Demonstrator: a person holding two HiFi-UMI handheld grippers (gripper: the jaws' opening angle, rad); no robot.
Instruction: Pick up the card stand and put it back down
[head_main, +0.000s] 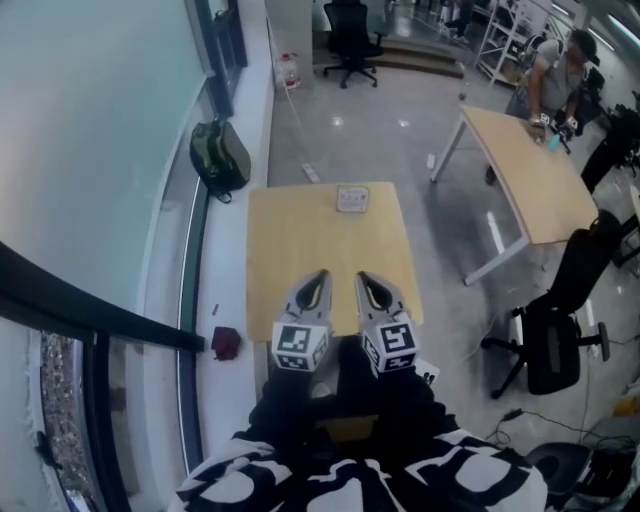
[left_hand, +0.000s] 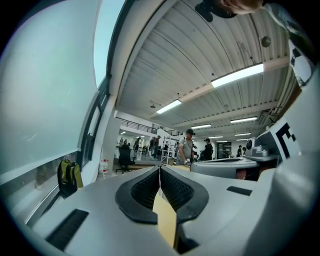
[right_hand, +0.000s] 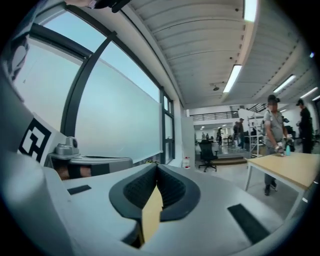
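Observation:
The card stand (head_main: 352, 199), a small pale square thing, rests near the far edge of the small wooden table (head_main: 300, 250) in the head view. My left gripper (head_main: 321, 274) and right gripper (head_main: 364, 276) hover side by side over the table's near edge, well short of the stand. Both point level toward the far side. In the left gripper view the left gripper (left_hand: 159, 168) has its jaws pressed together with nothing between them. The right gripper (right_hand: 157, 167) looks the same in its own view. Neither gripper view shows the stand.
A green backpack (head_main: 220, 157) leans by the window at the left. A small red thing (head_main: 226, 343) lies on the sill. A larger table (head_main: 530, 175) with a person (head_main: 560, 65) at it stands to the right, with a black office chair (head_main: 555, 340) in front.

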